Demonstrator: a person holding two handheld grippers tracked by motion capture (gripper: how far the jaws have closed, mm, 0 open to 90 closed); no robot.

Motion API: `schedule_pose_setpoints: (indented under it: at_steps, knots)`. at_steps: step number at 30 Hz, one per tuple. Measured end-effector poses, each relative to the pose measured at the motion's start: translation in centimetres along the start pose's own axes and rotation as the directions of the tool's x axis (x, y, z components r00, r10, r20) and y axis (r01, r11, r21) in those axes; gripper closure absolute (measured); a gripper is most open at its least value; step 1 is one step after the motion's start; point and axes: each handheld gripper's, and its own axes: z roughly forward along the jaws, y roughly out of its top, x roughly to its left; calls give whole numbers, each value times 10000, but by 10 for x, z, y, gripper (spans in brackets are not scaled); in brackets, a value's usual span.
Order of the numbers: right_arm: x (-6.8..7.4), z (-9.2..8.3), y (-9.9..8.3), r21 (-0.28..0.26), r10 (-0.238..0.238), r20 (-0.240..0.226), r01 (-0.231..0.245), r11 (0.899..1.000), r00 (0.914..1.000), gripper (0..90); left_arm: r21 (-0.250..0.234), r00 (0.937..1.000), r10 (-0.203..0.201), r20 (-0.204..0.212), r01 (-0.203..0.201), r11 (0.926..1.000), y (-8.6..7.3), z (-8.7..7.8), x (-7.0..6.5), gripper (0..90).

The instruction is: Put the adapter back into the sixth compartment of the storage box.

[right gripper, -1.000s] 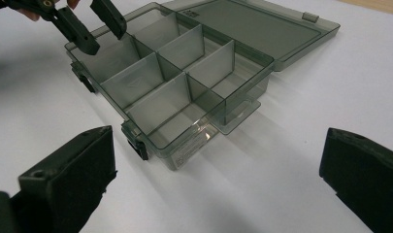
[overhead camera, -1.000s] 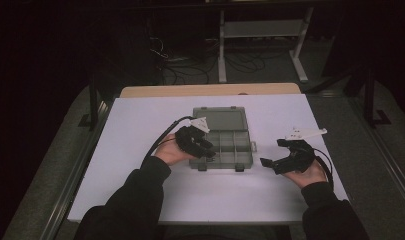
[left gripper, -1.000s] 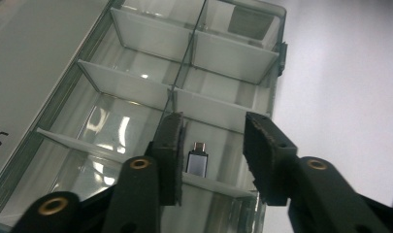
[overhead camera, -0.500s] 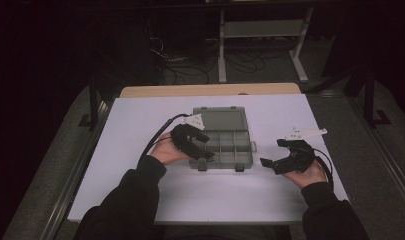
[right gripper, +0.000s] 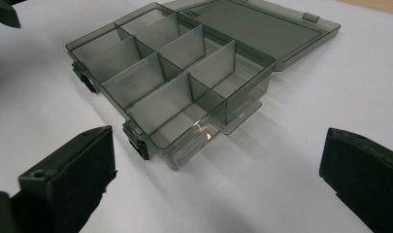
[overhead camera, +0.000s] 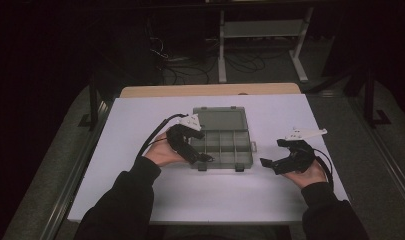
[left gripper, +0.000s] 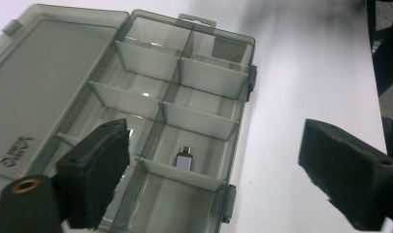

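My left gripper (left gripper: 211, 165), jaws just opened wide and empty, over the little plug (left gripper: 185, 158) in the box (overhead camera: 221, 137); my right gripper (overhead camera: 277, 155) wide too, at the box's 3 o'clock.

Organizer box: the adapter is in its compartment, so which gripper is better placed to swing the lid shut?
Left. The left gripper hangs open over the box, close to the lid. The right gripper sits off to the side on the table.

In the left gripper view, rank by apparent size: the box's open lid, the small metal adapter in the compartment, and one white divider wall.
1. Open lid, clearly largest.
2. Divider wall.
3. Small metal adapter, smallest.
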Motion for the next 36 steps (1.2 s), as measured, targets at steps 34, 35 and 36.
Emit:
schedule_pose_setpoints:
  at_steps: [34,35,36]
  knots:
    - [0,0,0,14,37,43,-37,10000,10000,0,-791,9939,-652,-889,582,9952,-35,-48,7,0]
    - [0,0,0,27,47,41,-47,10000,10000,0,-826,9932,-673,-954,595,9948,-38,-51,8,0]
    - [0,0,0,27,47,41,-47,10000,10000,0,-826,9932,-673,-954,595,9948,-38,-51,8,0]
